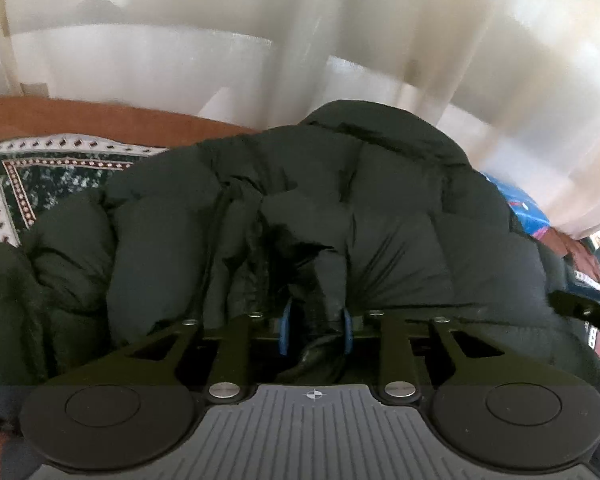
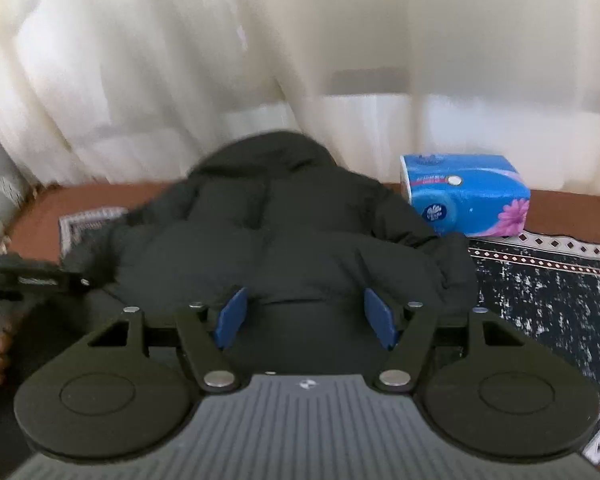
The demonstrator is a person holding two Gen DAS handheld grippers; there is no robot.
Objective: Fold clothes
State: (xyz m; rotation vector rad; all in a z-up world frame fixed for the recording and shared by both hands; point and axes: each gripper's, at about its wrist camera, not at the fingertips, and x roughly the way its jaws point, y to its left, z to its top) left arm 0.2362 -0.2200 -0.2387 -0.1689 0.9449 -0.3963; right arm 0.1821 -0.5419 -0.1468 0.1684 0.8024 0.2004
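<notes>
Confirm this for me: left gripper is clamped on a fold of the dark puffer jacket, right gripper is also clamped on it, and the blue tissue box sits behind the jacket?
Not quite. The right gripper is open, its blue pads spread apart over the jacket, as the right wrist view shows. The left gripper does pinch a fold, and the tissue box sits behind the jacket.

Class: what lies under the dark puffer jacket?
The puffer jacket rests on a patterned rug laid over an orange-brown surface. The rug shows at both sides; anything directly beneath the jacket is covered.
</notes>
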